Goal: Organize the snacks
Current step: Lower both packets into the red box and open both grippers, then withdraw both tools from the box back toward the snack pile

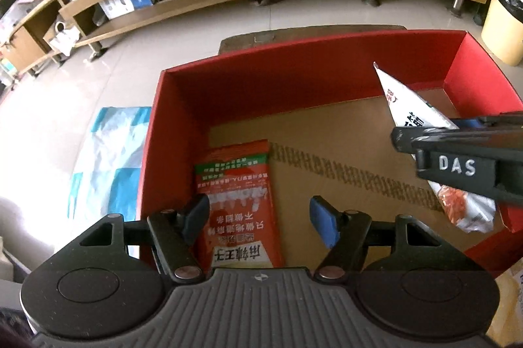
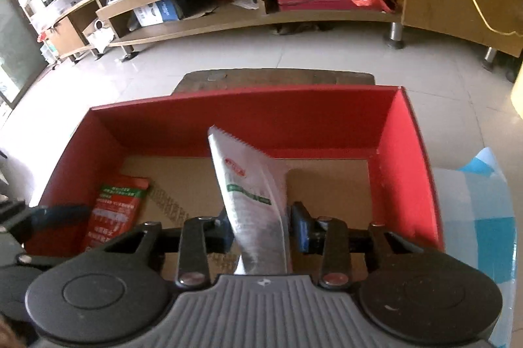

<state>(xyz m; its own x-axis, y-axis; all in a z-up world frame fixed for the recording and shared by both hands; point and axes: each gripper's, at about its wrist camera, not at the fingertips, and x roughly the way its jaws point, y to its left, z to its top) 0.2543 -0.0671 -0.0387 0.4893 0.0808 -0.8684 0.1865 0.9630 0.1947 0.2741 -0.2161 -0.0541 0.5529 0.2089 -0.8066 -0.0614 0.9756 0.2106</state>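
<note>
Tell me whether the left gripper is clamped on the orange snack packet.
No: the left gripper stands open above the orange snack packet, which lies flat in the red box.

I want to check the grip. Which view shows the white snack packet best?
The right wrist view: the white snack packet stands upright, centred between the right gripper jaws, its print visible. The left wrist view shows only its top corner and clear bottom end, the rest hidden behind that gripper, above the red box.
</note>
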